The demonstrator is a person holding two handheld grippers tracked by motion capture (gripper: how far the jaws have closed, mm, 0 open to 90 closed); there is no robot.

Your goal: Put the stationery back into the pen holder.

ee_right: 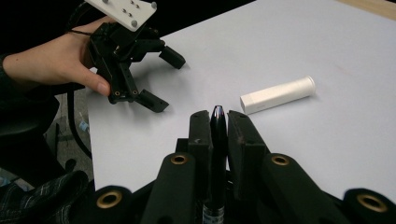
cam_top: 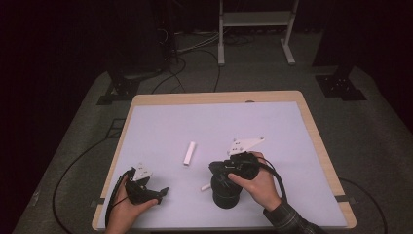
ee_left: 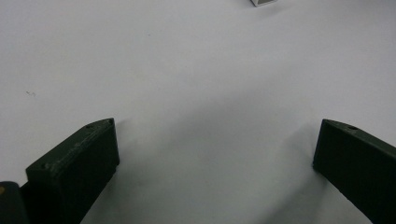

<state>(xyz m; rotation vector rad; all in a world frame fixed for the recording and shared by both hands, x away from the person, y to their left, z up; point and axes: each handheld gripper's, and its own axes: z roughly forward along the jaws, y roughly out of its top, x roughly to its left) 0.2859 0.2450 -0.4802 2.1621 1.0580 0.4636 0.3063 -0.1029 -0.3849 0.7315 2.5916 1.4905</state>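
My right gripper (ee_right: 218, 115) is shut on a slim black pen (ee_right: 217, 140), which stands upright between its jaws with the dark tip just above them. In the high view the right gripper (cam_top: 210, 184) lies low over the white mat at front centre, a hand around it. A white cylindrical cap (cam_top: 189, 153) (ee_right: 278, 94) lies loose on the mat just beyond it. The left gripper (cam_top: 157, 187) (ee_right: 163, 79) rests at the front left in a hand, jaws wide apart. Between its black fingers (ee_left: 74, 163) there is only bare mat.
A white mat covers the wooden table (cam_top: 311, 126). Black cables trail off the front left and right edges. A corner of the white cap (ee_left: 261, 2) shows at the top of the left gripper view. A white frame (cam_top: 255, 29) stands on the floor behind.
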